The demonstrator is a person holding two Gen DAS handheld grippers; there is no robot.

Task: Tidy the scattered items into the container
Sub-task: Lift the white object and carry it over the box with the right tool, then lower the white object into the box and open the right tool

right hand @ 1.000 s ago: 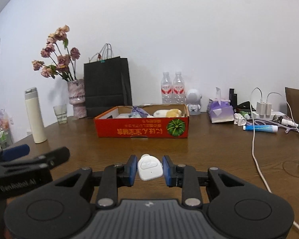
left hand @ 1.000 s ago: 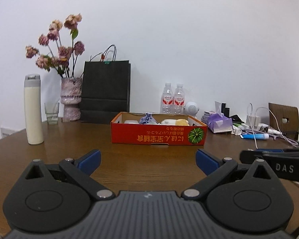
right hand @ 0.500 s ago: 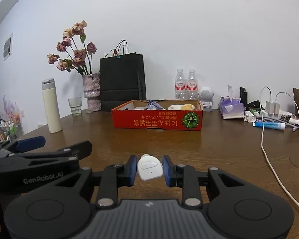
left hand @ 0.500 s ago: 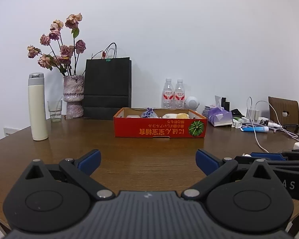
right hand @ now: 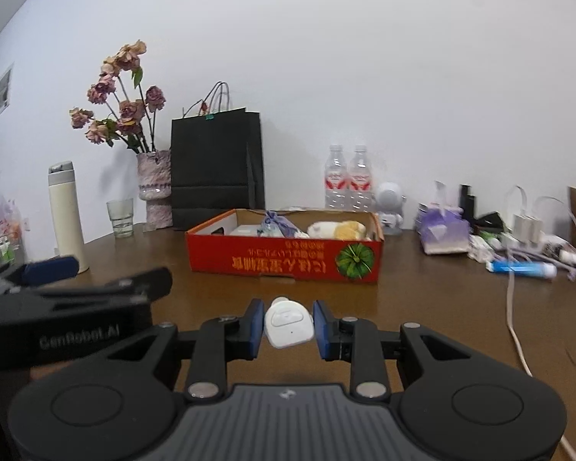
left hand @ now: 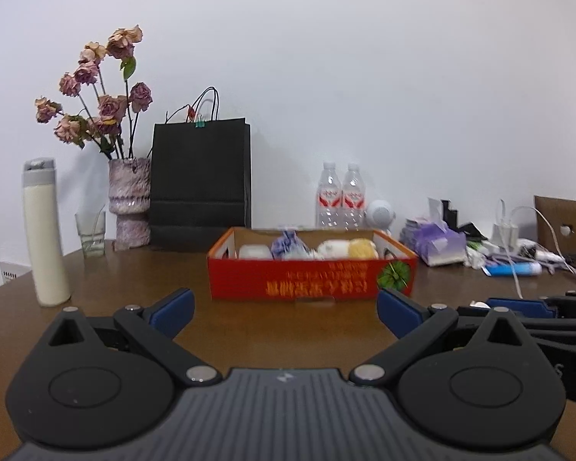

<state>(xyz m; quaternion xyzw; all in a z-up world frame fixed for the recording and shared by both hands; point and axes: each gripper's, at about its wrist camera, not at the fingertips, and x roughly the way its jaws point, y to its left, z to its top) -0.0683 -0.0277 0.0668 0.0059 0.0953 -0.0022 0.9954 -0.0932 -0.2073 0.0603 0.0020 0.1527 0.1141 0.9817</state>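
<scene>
A red cardboard box (left hand: pixel 313 282) stands on the brown table, also in the right wrist view (right hand: pixel 284 259). It holds a white case, a purple pouch (left hand: pixel 287 245) and white and yellow soft items (left hand: pixel 347 249). My right gripper (right hand: pixel 288 324) is shut on a small white device (right hand: pixel 288 326), held above the table in front of the box. My left gripper (left hand: pixel 286 309) is open and empty, facing the box; it shows at the left of the right wrist view (right hand: pixel 76 280).
A black paper bag (left hand: pixel 199 180), a vase of dried roses (left hand: pixel 128 199), a glass (left hand: pixel 91 233) and a white flask (left hand: pixel 45 234) stand at the back left. Two water bottles (left hand: pixel 340 196), a tissue pack (left hand: pixel 434 242), chargers, cables and a blue tube (left hand: pixel 514 269) lie right.
Both grippers have risen and moved closer to the box, which looks larger now. The right gripper still holds the white device. The left stays open.
</scene>
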